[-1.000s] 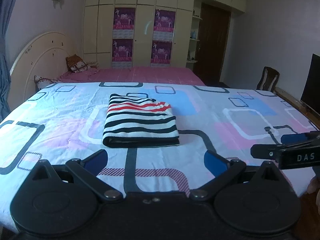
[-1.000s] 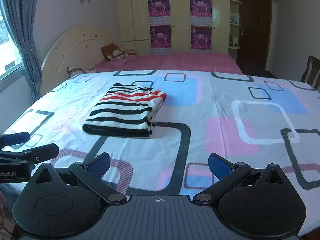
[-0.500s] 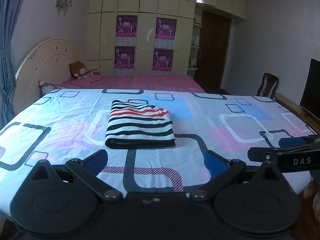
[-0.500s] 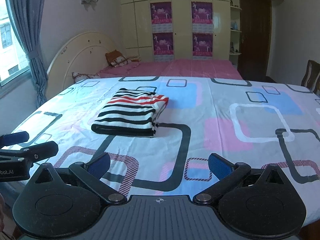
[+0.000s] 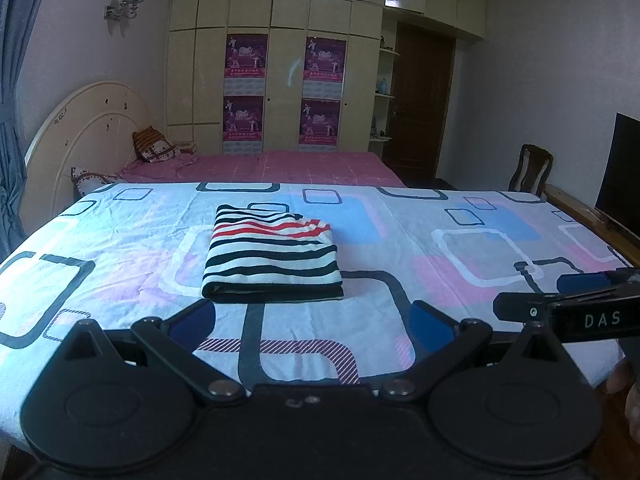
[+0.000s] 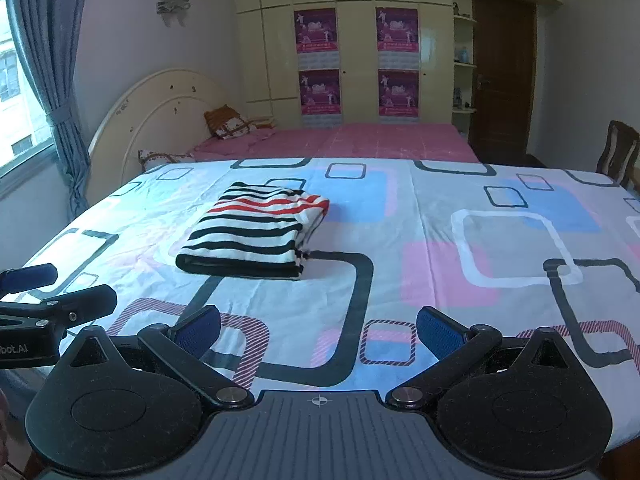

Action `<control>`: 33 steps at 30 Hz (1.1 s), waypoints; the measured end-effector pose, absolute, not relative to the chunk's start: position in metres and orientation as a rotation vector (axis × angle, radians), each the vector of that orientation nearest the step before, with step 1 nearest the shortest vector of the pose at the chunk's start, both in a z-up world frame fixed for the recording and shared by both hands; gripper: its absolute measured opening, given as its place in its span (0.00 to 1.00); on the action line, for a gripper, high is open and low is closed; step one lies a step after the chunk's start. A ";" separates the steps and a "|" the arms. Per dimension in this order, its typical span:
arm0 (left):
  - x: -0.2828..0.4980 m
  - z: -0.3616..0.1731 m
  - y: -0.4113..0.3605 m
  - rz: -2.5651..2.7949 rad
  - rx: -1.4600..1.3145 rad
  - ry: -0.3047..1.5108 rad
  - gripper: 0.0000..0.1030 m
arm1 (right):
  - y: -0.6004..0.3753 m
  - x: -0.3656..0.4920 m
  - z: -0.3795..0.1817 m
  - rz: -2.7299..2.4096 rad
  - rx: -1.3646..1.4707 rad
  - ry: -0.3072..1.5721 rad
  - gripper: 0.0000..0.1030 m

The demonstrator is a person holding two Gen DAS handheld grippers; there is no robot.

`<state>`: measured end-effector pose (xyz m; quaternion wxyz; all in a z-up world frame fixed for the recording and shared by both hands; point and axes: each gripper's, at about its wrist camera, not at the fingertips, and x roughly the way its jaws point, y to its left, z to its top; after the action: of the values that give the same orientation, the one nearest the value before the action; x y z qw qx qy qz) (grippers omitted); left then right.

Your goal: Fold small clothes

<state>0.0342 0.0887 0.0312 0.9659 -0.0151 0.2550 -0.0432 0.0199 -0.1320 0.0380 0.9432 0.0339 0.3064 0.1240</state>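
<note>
Striped garment [image 5: 272,256], black and white bands with a few red ones, lies folded into a compact rectangle on the patterned bedsheet [image 5: 460,240], roughly mid-bed and toward the headboard [image 5: 84,128] side. Folded edge faces the grippers; long axis of the bundle runs away from them, toward the far pink bedding [image 5: 280,164]. Left gripper [image 5: 312,322]: fingers spread wide, nothing between them, held above the near edge of the bed, garment straight ahead and close beyond the fingertips. Right gripper [image 6: 318,330]: likewise spread and empty; from its view the garment [image 6: 256,232] sits ahead and off to the left, farther out. Left gripper is therefore the nearer one, with the more direct line. Judgement: the fold looks finished, edges fairly square, no loose sleeve visible. Any further handling would likely approach along the long axis from the near folded edge.
</note>
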 end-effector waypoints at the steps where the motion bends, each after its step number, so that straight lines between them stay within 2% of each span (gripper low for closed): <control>1: 0.034 0.031 0.089 -0.088 -0.031 0.516 1.00 | -0.132 0.020 0.038 0.254 0.069 0.625 1.00; 33: 0.035 0.029 0.091 -0.093 -0.039 0.520 1.00 | -0.131 0.024 0.037 0.255 0.046 0.628 1.00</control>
<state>0.0347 0.0908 0.0290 0.9652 -0.0193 0.2568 -0.0459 0.0240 -0.1308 0.0367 0.9428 0.0225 0.3081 0.1250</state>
